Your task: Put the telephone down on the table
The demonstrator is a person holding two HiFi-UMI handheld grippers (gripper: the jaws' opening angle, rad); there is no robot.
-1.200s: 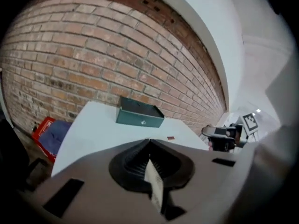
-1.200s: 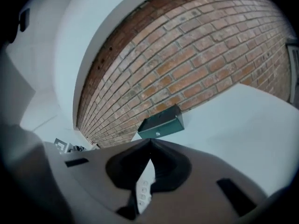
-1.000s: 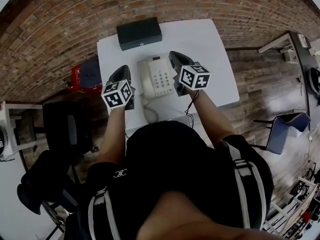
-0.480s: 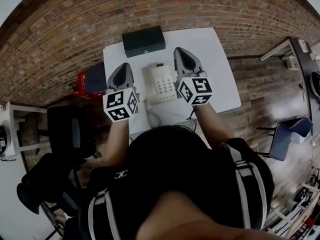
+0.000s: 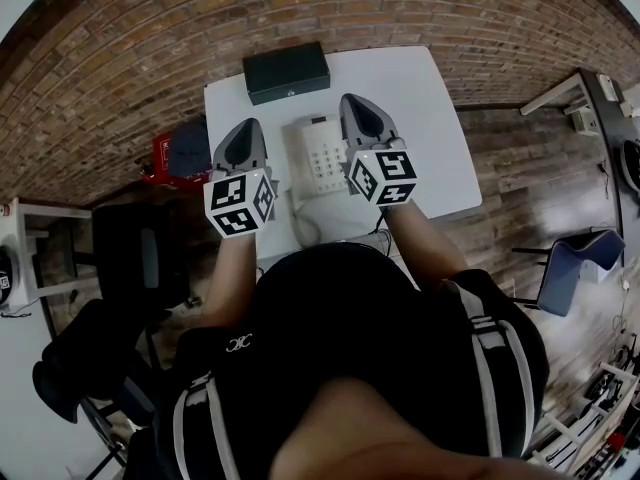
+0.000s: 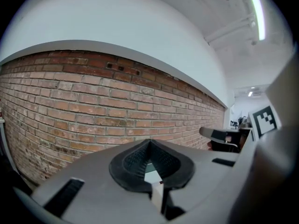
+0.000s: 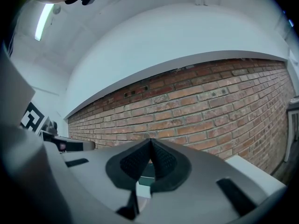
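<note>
A white desk telephone (image 5: 315, 155) with a keypad lies on the white table (image 5: 430, 108), its cord (image 5: 303, 230) curling toward the near edge. My left gripper (image 5: 243, 140) hangs above the table just left of the phone, jaws shut and empty. On the phone's right side my right gripper (image 5: 362, 115) is held up too, also shut with nothing in it. In the left gripper view the shut jaw tips (image 6: 150, 143) point level at a brick wall. The right gripper view shows its shut jaw tips (image 7: 150, 143) facing the same wall.
A black box (image 5: 286, 71) sits at the table's far edge behind the phone. A red object (image 5: 160, 153) lies on the floor left of the table. A dark office chair (image 5: 135, 258) stands at the left, a blue chair (image 5: 570, 268) at the right.
Both grippers have risen from beside the phone and levelled out, showing larger in the head view. The telephone has stayed put on the table.
</note>
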